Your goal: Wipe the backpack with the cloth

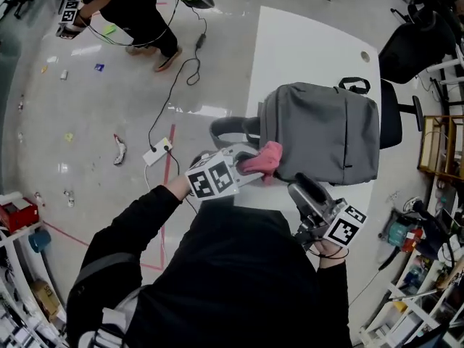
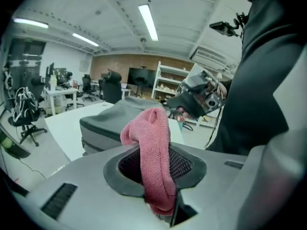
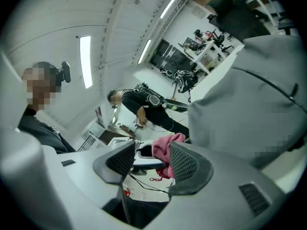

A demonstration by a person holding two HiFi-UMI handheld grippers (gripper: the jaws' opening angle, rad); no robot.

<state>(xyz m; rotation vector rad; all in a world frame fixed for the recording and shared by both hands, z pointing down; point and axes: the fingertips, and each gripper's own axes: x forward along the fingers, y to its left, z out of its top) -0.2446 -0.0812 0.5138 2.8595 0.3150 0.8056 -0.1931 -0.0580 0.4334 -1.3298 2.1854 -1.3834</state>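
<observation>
A grey backpack [image 1: 322,130] lies flat on the white table [image 1: 297,46]. Just off its near left edge, my left gripper [image 1: 254,167] is shut on a pink cloth [image 1: 264,156]. In the left gripper view the cloth [image 2: 152,143] stands bunched up between the jaws of the left gripper [image 2: 156,169], with the backpack [image 2: 108,123] just beyond. My right gripper [image 1: 299,184] hovers by the backpack's near edge, close to the cloth. Its jaws stand wide apart with nothing between them. In the right gripper view the right gripper [image 3: 151,159] faces the cloth [image 3: 165,147], beside the backpack [image 3: 249,109].
A black office chair [image 1: 406,46] stands at the table's right end, with shelves [image 1: 438,147] of tools beyond. On the floor to the left lie a power strip [image 1: 157,151] and its cable. Another person [image 1: 134,13] stands at the far left.
</observation>
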